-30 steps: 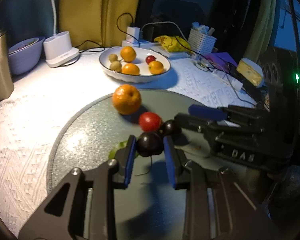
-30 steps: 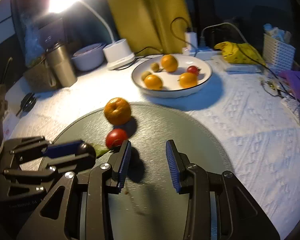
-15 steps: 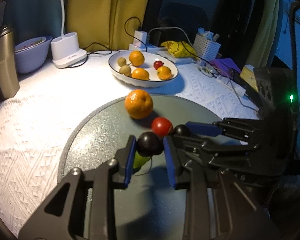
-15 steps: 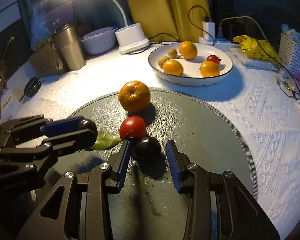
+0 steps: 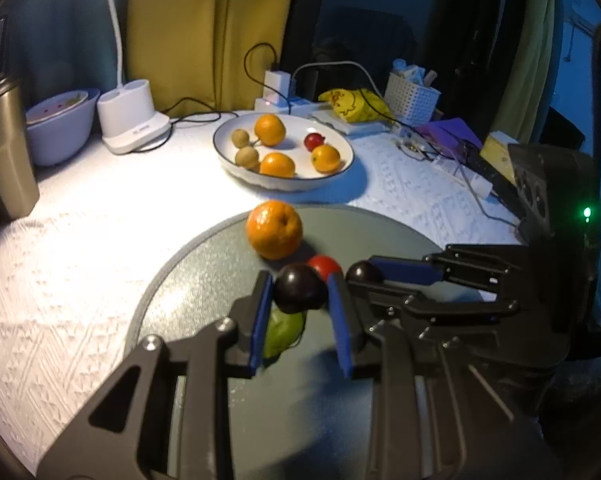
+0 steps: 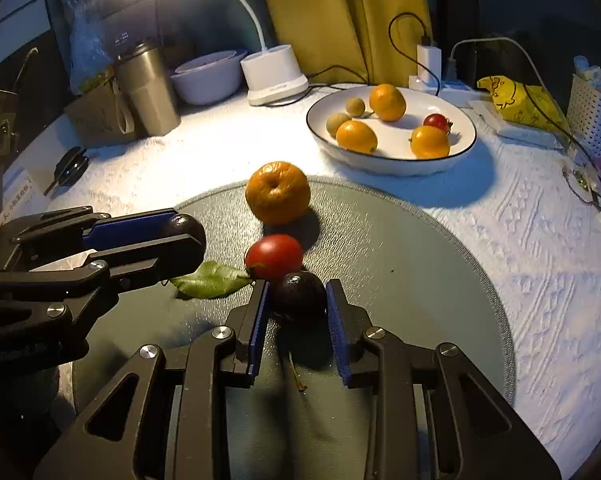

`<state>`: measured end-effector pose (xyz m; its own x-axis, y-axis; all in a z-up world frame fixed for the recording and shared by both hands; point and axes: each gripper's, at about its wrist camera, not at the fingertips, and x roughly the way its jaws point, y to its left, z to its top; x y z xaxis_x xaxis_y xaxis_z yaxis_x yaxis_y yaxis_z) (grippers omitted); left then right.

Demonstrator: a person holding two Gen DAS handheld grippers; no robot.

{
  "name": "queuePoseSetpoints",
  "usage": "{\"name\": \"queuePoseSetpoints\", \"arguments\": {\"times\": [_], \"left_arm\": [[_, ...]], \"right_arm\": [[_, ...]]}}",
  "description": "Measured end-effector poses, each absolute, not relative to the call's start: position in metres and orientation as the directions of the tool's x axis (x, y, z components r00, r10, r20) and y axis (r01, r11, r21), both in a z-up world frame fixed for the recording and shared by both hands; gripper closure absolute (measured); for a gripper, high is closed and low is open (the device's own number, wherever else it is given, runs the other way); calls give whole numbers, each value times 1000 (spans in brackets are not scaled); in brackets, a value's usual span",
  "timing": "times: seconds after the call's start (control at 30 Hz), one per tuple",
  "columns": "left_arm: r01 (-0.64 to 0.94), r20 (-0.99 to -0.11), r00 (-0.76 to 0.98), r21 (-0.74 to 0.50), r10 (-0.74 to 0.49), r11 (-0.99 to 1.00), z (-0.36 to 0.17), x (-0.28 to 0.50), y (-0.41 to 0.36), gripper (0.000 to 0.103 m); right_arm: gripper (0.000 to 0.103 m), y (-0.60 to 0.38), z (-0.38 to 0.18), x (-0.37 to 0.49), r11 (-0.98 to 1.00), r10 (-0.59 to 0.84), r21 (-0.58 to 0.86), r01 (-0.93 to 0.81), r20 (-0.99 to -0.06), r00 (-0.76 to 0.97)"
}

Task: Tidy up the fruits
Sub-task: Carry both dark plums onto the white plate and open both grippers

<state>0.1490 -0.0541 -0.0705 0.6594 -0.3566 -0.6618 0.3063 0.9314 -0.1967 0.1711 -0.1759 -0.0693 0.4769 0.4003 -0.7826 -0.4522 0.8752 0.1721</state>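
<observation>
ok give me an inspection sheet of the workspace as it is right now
surface: white textured cloth with a round grey mat on it
job's things: orange, red fruit and green leaf on the mat; white plate behind, holding more fruit
clutter: steel tumbler, bowl, lamp base, yellow bag, white basket
grippers: left tool shut on a dark fruit; right tool has just closed on another dark fruit
cables: black cable and white cable at the charger
surroundings: yellow curtain, dark room
</observation>
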Motion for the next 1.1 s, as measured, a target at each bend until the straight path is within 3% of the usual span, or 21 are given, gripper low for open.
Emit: {"name": "queuePoseSetpoints", "arguments": {"times": [1.1], "left_arm": [[335, -640, 689, -135, -340, 933, -36, 223, -61, 74]], "right_arm": [[72, -221, -22, 249, 910, 372, 149, -387, -705, 604]]}}
